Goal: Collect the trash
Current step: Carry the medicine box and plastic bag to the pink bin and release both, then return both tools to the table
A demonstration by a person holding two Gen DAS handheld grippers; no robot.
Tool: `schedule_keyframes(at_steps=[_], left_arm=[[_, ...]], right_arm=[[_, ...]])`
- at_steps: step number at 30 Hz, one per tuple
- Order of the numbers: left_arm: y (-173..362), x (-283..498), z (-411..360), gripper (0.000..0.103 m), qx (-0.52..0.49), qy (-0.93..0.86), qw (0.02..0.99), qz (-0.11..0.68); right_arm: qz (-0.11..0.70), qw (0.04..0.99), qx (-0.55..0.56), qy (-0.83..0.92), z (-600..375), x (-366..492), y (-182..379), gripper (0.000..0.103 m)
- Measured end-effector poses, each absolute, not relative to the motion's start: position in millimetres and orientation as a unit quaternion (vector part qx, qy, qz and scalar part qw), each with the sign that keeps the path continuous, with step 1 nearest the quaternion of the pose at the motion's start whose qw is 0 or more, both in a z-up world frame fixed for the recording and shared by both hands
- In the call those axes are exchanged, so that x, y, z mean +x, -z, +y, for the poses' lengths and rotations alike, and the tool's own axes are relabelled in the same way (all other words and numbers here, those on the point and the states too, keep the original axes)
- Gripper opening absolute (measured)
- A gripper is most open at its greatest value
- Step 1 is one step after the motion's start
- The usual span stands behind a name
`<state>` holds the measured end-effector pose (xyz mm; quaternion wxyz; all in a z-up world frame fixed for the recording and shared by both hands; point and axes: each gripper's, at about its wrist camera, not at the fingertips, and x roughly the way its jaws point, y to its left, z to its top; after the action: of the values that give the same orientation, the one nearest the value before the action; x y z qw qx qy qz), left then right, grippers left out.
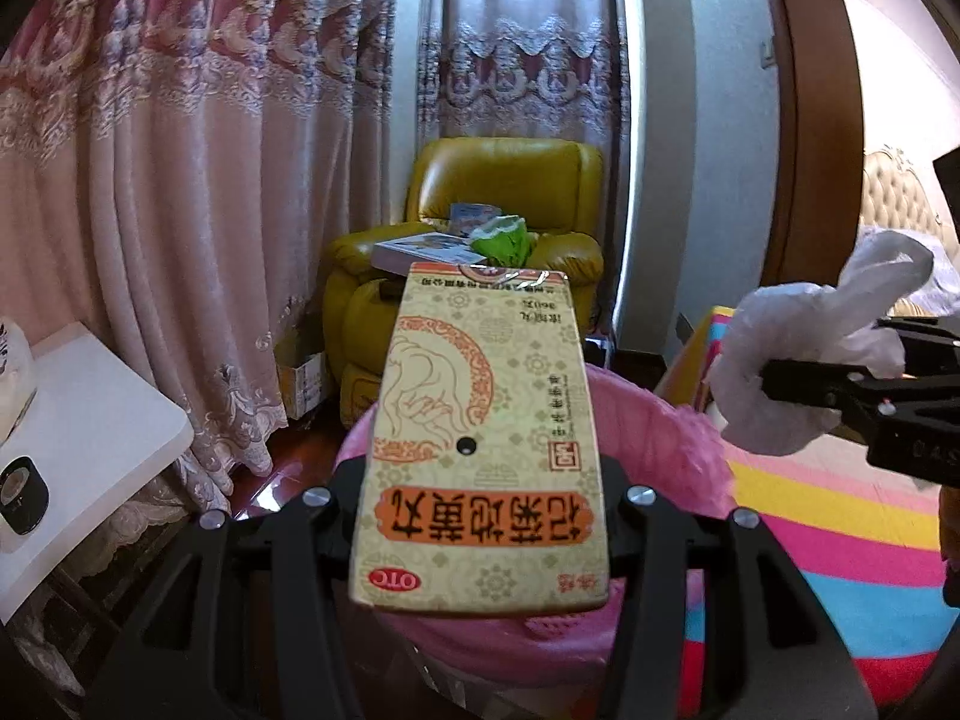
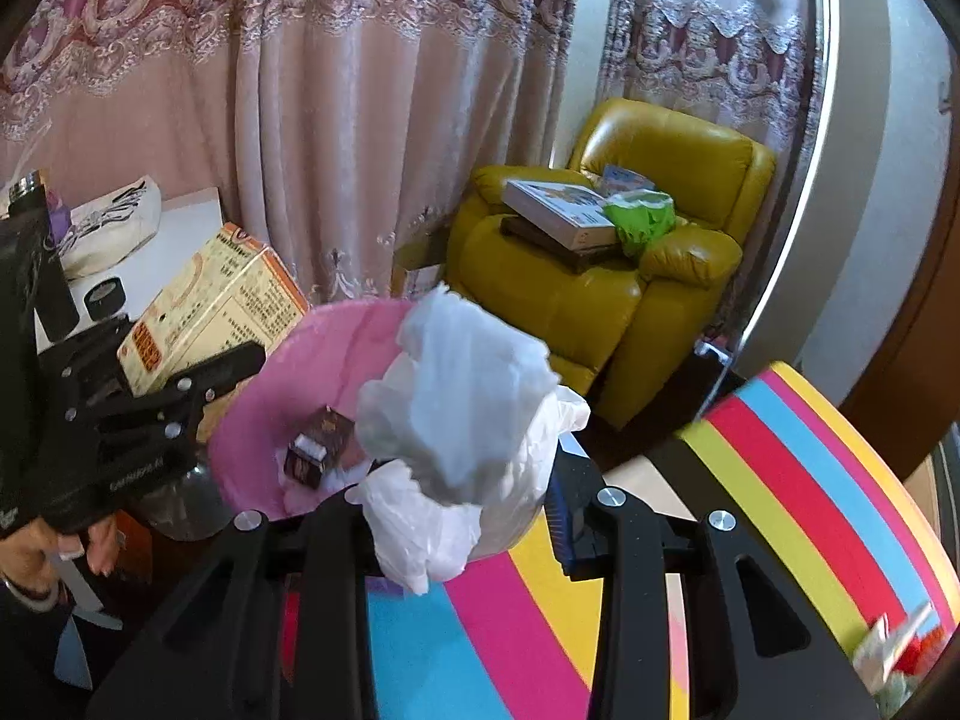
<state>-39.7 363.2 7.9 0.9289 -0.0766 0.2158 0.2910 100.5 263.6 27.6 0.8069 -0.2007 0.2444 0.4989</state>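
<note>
Right wrist alone shows trash inside bin (image 2: 258, 420); jaws grip medicine box (image 1: 480, 438), plastic bag (image 2: 456, 408).

- Left gripper (image 1: 480, 474) points slightly downward, jaws clamped on a box.
- Right gripper (image 2: 462, 480) tilts downward, jaws nearly closed, pinching white plastic.

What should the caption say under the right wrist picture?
Right gripper holds a crumpled white plastic bag over the pink-lined trash bin.

Glossy cardboard box (image 1: 480, 450) (printed), crinkled plastic bag (image 2: 462, 402).
</note>
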Motion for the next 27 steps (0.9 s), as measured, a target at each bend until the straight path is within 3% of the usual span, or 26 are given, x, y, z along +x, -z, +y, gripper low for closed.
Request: schedule_keyframes(at_steps=[3,4,5,6,7,10,16,27], left_arm=[[-4,-34,376,0.05,-0.089,-0.294,0.926,0.22],[0,-31,381,0.055,-0.094,-0.298,0.923,0.225],[2,-28,386,0.072,-0.096,-0.306,0.919,0.229],[5,-27,388,0.079,-0.097,-0.32,0.914,0.231],[6,-30,388,0.089,-0.097,-0.337,0.909,0.225],[7,-43,382,0.098,-0.096,-0.356,0.906,0.208],[10,-61,362,0.098,-0.073,-0.364,0.904,0.213],[16,-44,274,0.098,-0.028,-0.266,0.936,0.23]], right_arm=[[0.242,0.802,-0.19,-0.512,284,107,-31,0.037],[0.243,0.794,-0.182,-0.527,289,111,-32,0.04],[0.249,0.789,-0.174,-0.535,293,115,-33,0.054],[0.249,0.794,-0.166,-0.529,295,118,-35,0.069],[0.245,0.8,-0.154,-0.525,293,122,-39,0.073],[0.241,0.803,-0.115,-0.533,277,128,-48,0.074],[0.233,0.82,-0.088,-0.516,219,134,-57,0.074],[0.251,0.854,-0.137,-0.435,110,133,-12,0.077]])
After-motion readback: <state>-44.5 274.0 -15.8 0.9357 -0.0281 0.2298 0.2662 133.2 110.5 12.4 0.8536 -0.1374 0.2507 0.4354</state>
